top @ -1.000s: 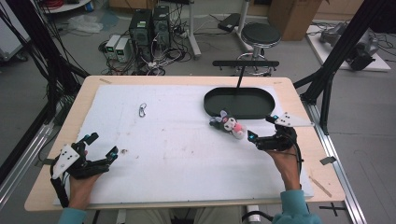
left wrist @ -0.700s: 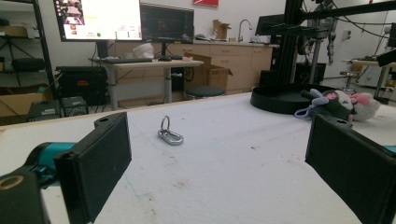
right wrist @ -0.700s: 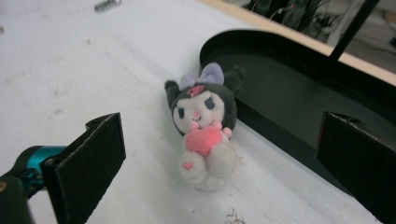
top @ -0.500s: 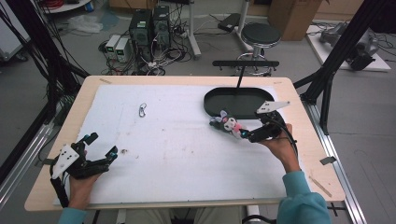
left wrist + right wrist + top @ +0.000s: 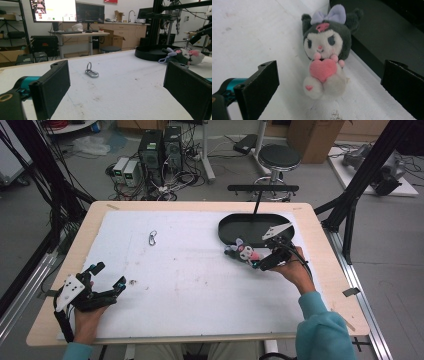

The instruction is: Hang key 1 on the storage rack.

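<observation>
The right gripper [image 5: 329, 92] hung over the plush [image 5: 325, 55] with its jaws wide apart, one on each side of the toy and neither touching it. The plush lay on its back on the white mat [image 5: 200, 270], just beside the near wall of the black tray [image 5: 227, 227], its pink heart facing up and its purple bow toward the tray. In the high view the right gripper [image 5: 267, 261] sat at the toy's near end, the hand [image 5: 295, 270] behind it.

By the look of it, the job was to put the plush in the tray, and it was barely begun: the approach was made, but no grasp, lift or placing yet. The tray looked empty.

The left gripper [image 5: 107, 280] rested at the mat's near left corner, jaws also apart and holding nothing, well away from the toy. A small carabiner [image 5: 152, 238] lay alone farther up the mat, untouched.
</observation>
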Motion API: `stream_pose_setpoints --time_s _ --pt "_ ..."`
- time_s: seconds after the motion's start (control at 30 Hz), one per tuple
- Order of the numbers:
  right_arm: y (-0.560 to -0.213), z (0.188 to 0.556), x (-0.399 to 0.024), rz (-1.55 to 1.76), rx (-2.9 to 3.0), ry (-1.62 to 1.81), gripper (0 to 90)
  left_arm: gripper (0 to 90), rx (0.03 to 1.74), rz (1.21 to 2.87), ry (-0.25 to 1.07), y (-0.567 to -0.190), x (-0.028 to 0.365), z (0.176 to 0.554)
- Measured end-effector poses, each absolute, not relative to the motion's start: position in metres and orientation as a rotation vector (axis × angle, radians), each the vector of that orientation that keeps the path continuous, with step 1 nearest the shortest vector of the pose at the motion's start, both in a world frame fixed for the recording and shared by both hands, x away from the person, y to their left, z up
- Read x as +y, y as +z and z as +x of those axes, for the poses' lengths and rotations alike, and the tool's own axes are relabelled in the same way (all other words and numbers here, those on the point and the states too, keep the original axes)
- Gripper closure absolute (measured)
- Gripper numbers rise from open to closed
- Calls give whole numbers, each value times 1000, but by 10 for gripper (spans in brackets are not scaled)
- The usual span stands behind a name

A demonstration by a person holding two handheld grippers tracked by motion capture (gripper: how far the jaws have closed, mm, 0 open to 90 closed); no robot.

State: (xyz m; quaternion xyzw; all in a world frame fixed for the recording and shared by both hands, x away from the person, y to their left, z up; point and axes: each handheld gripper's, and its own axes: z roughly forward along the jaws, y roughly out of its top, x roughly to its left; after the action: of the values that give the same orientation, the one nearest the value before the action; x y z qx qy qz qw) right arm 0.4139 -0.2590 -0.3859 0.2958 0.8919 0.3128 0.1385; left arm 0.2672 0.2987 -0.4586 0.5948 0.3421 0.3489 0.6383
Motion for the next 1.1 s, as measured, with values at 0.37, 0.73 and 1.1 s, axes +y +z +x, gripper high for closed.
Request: stream_pose_setpoints --time_s 0.37,0.73,1.1 --pt "-401 422 -248 847 2671 789 26 72 780 1357 797 -459 299 267" --pt "-411 427 -245 884 2717 704 67 72 782 1356 797 -459 299 267" --pt "-415 429 -240 856 2731 618 239 72 781 1356 799 -459 298 267"
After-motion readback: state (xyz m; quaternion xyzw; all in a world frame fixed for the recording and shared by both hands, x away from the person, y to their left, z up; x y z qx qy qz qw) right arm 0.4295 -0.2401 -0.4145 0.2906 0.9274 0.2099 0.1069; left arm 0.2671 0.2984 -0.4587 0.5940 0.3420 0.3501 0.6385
